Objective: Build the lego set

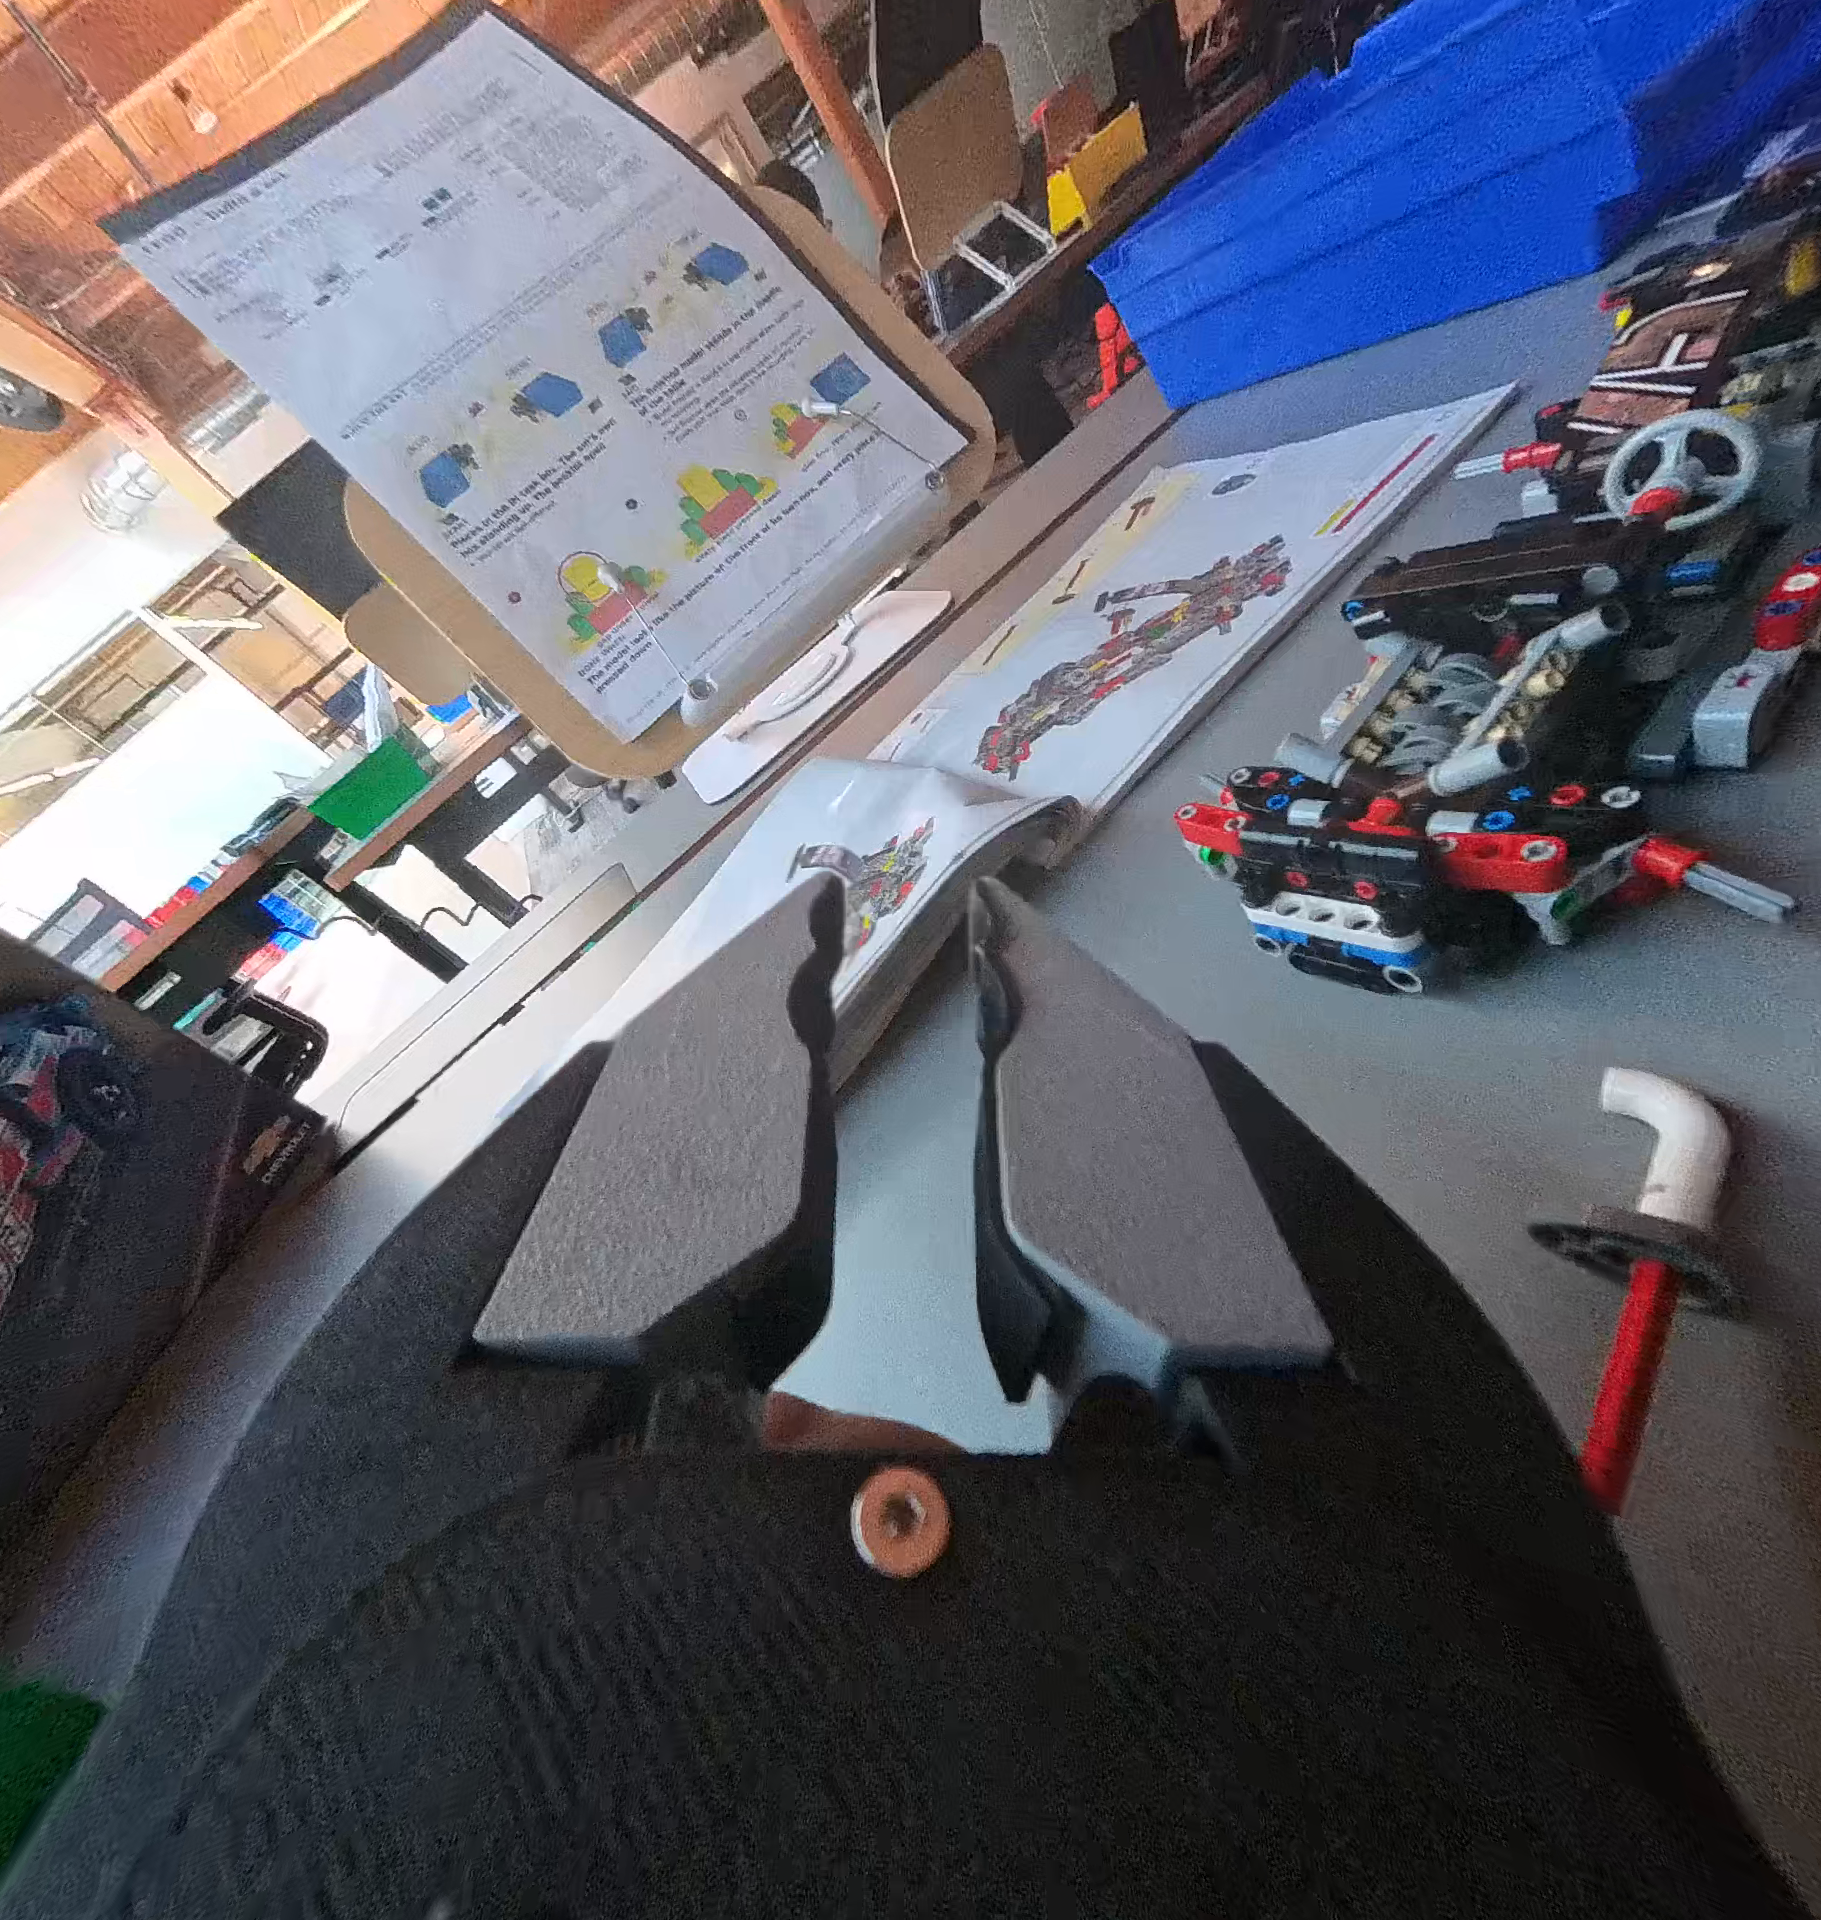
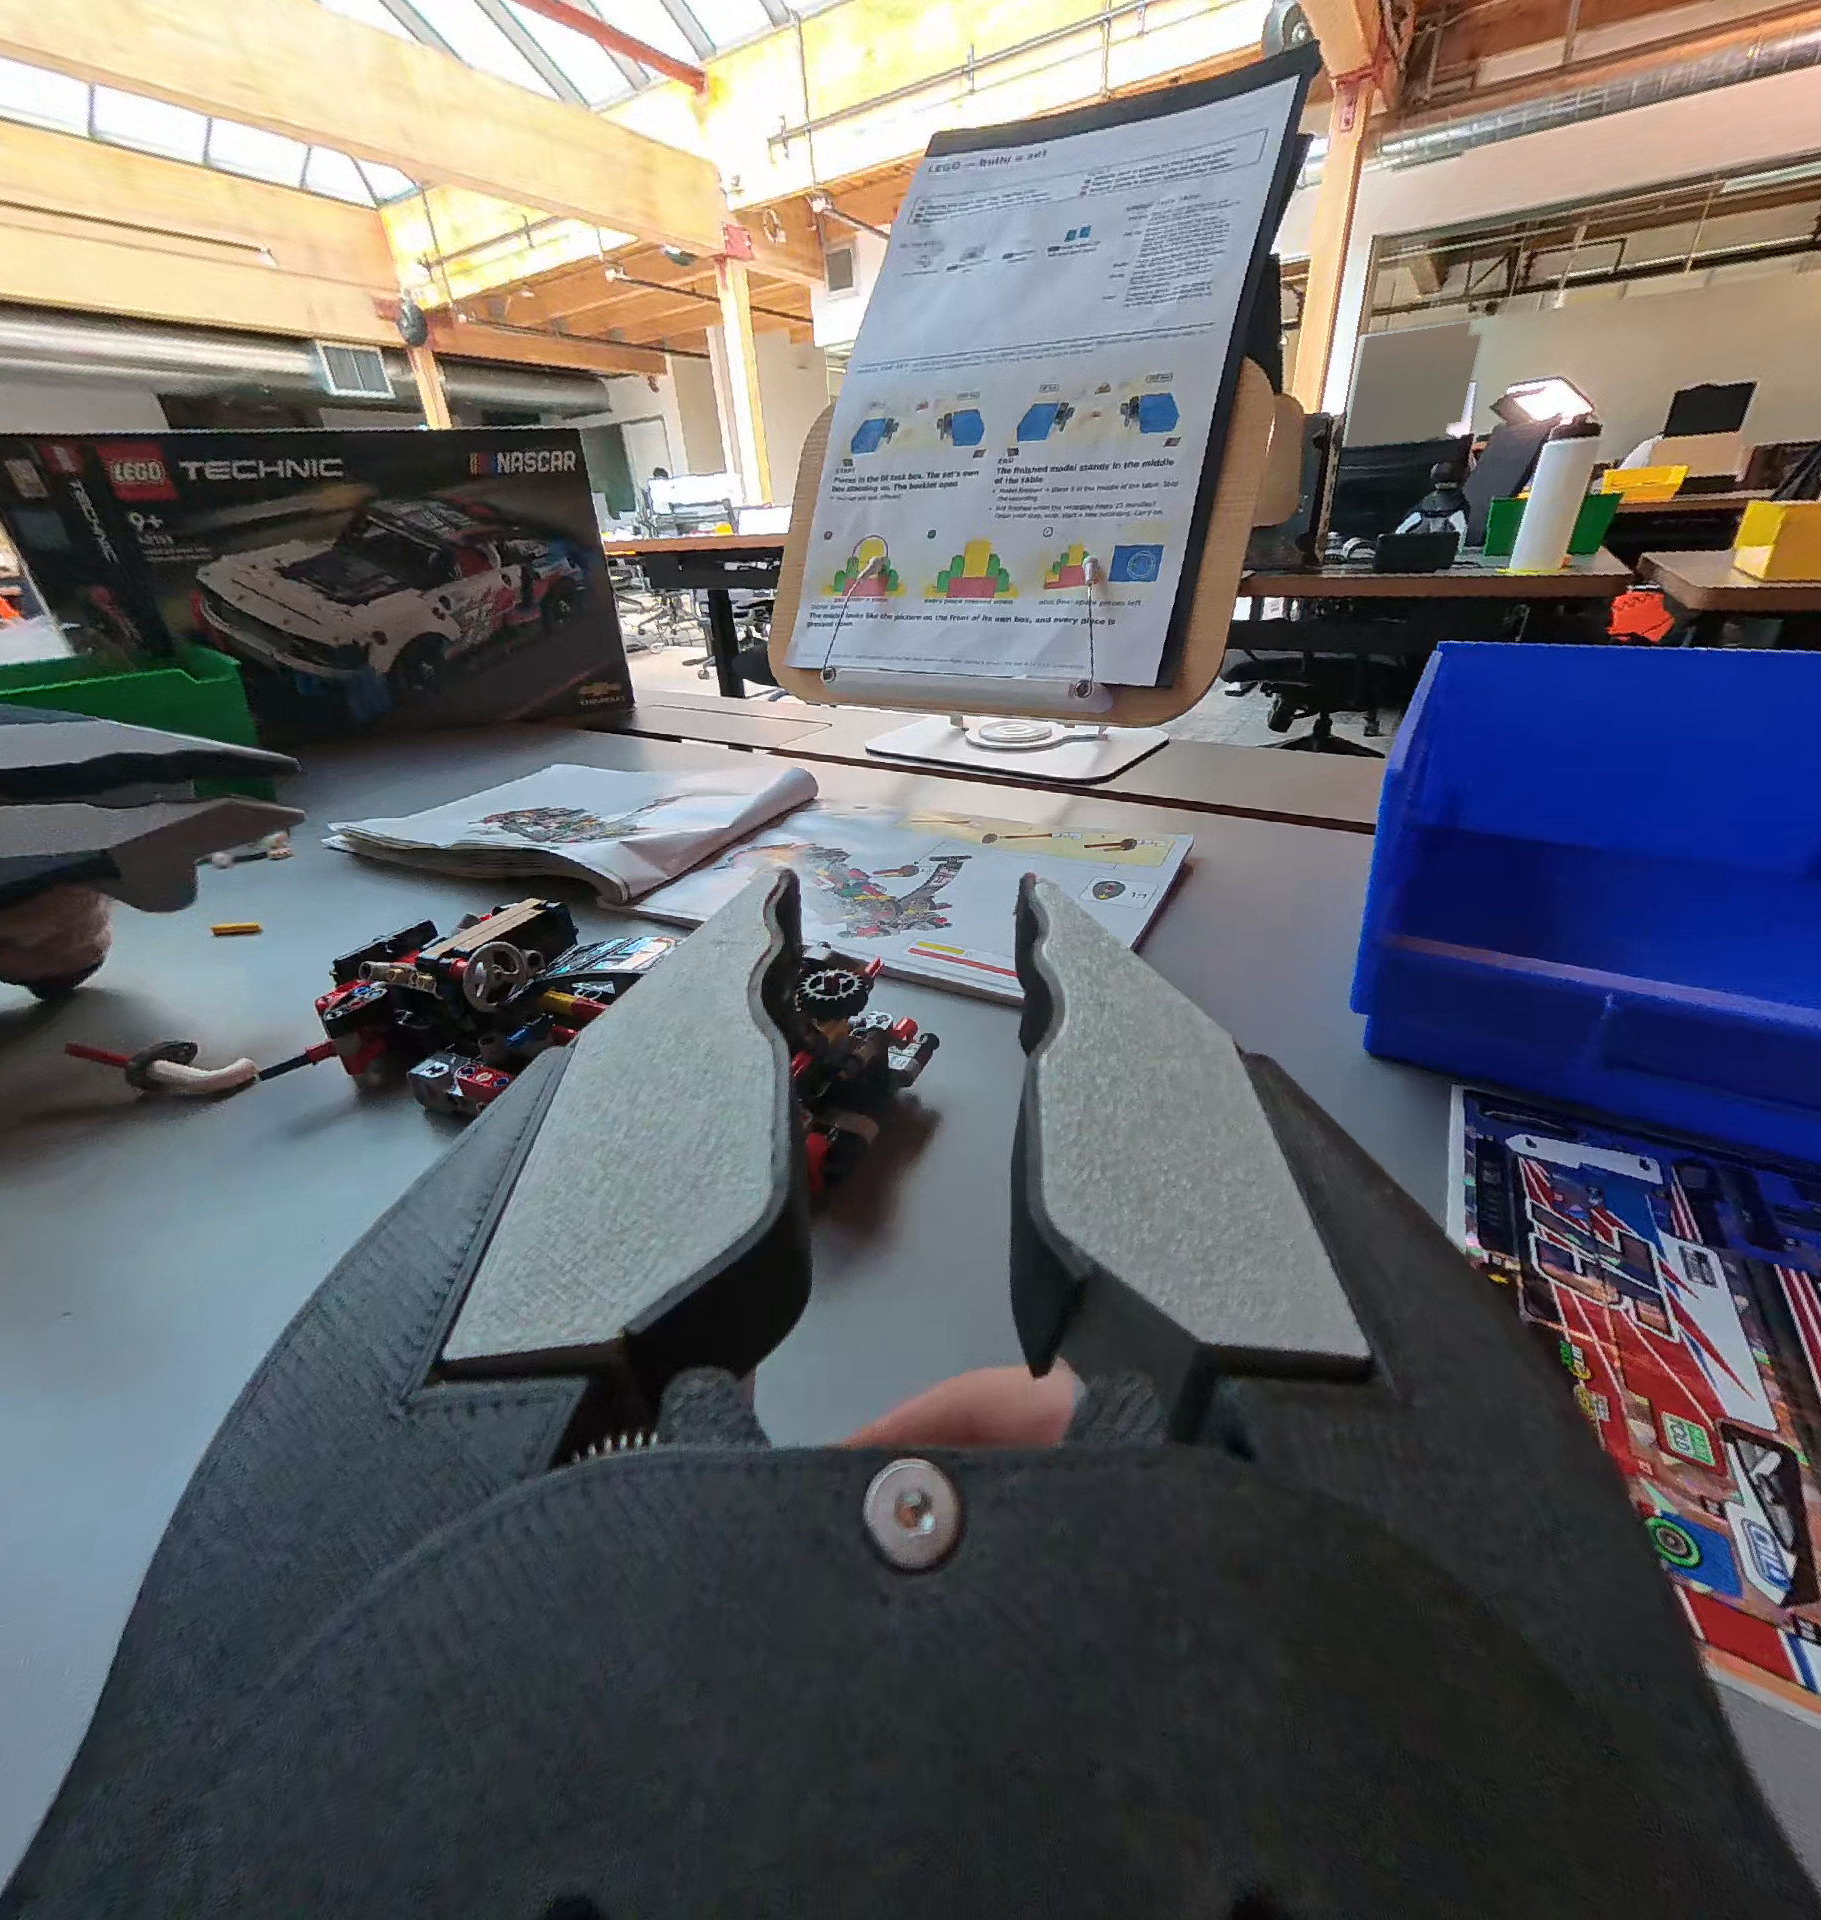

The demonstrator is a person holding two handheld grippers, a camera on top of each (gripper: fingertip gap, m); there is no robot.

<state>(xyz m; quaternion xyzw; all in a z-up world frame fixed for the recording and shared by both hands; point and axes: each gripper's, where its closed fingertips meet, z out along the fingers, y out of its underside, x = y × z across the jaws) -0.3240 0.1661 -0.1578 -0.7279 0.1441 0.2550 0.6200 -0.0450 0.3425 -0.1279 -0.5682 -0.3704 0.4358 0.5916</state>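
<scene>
My left gripper (image 1: pixel 908 904) hangs tilted above the grey table (image 1: pixel 1301 1091), its fingers a little apart with nothing between them. Its tips lie over the near edge of the open instruction booklet (image 1: pixel 1145 644). It also shows at the left of the right wrist view (image 2: pixel 282 788). My right gripper (image 2: pixel 904 888) is open and empty, above the table just right of the partly built black and red brick car model (image 2: pixel 470 997), which also shows in the left wrist view (image 1: pixel 1457 790). A white curved piece on a red axle with a black disc (image 1: pixel 1654 1216) lies right of my left gripper.
A blue bin (image 2: pixel 1612 883) stands at the right, with a colourful sticker sheet (image 2: pixel 1664 1403) in front of it. The set's box (image 2: pixel 314 582) and a green bin (image 2: pixel 106 686) stand at the back left. A printed sheet on a stand (image 2: pixel 1041 416) is behind the booklet (image 2: pixel 885 883). A small yellow piece (image 2: pixel 236 928) lies loose.
</scene>
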